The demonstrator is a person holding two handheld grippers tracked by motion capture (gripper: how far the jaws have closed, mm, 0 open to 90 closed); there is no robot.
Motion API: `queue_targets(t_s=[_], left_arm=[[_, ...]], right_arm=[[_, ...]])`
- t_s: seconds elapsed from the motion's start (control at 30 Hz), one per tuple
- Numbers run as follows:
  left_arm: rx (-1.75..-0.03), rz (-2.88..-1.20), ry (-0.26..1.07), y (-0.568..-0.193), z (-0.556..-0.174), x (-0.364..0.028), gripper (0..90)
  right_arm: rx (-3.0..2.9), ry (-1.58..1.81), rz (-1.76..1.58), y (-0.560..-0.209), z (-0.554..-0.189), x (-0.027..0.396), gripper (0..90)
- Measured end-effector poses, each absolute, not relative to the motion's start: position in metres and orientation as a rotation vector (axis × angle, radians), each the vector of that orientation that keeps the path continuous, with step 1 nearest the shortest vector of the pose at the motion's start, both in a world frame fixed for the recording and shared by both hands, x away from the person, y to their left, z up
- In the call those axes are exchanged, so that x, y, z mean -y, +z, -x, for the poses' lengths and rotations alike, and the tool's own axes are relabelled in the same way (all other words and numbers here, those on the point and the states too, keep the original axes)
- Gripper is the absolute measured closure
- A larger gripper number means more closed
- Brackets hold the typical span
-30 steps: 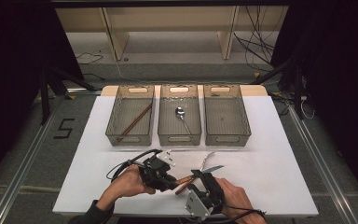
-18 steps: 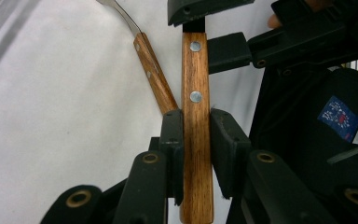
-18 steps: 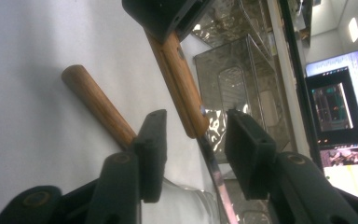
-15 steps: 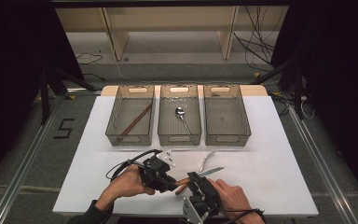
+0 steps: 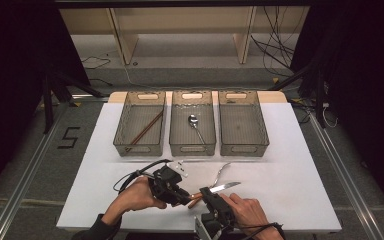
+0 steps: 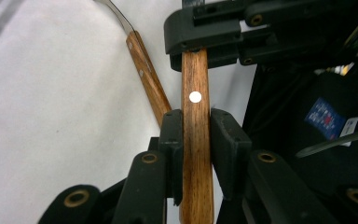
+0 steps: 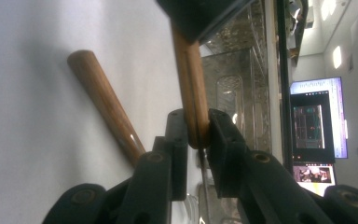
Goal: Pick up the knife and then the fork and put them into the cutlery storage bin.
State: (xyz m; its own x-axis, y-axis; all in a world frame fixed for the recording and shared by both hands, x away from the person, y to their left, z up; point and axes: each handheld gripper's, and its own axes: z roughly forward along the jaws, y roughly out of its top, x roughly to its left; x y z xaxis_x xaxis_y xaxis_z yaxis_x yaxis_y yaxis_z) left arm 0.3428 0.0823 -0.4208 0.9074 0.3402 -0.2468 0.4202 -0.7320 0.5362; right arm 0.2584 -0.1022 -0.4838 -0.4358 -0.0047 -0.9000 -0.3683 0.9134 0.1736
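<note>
Your left gripper is clamped on the knife's wooden handle, near the table's front edge. Your right gripper has just been closing; its pads now pinch the same handle farther along. The fork lies just beyond.

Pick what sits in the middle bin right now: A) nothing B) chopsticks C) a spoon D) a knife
C: in the high view a spoon lies in the middle bin, bowl toward the far end, with nothing else visible in that bin.
</note>
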Motion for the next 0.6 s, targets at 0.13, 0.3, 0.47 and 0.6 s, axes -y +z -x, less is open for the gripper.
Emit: queue_targets(t_s=[0.13, 0.3, 0.47, 0.6], left_arm=[[-0.568, -2.463, -0.153, -0.418, -0.343, -0.085, 59.5], [-0.608, -2.414, -0.087, -0.408, -0.346, -0.096, 46.2], [-0.679, -2.353, -0.011, -0.399, -0.351, -0.111, 35.3], [-0.729, -2.304, 0.048, -0.397, -0.353, -0.123, 30.5]], right_arm=[[-2.013, 0.426, 0.247, -0.485, -0.259, 0.103, 81.0], [-2.016, 0.439, 0.205, -0.479, -0.262, 0.109, 81.2], [-2.024, 0.431, 0.171, -0.471, -0.268, 0.118, 81.2], [-2.024, 0.428, 0.142, -0.467, -0.271, 0.125, 81.2]])
